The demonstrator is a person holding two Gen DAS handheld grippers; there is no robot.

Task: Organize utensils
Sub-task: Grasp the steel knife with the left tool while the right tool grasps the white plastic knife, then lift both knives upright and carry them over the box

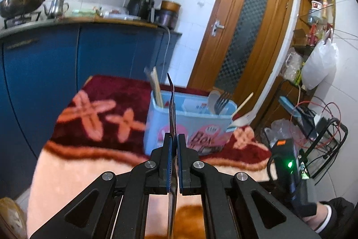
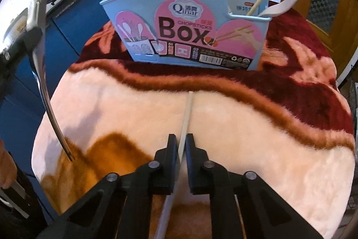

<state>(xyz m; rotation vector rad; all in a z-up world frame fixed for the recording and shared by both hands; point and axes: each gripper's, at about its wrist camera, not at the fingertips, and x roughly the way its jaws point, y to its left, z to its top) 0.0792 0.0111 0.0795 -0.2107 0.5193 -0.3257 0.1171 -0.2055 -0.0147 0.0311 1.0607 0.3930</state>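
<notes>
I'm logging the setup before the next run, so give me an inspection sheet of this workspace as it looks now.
Surface: table under a plush blanket, maroon and cream.
Job's things: blue chopsticks box upright on the blanket, holding forks, chopsticks and white spoons; metal utensil; single chopstick.
Clutter: nothing seen on the blanket.
Grippers: left gripper shut on the metal utensil, held off the blanket; right gripper shut on the chopstick, which lies along the blanket.
Cables: red wires over a wire rack beside the table.
Surroundings: blue cabinets, wok, kettle, wooden door.
</notes>
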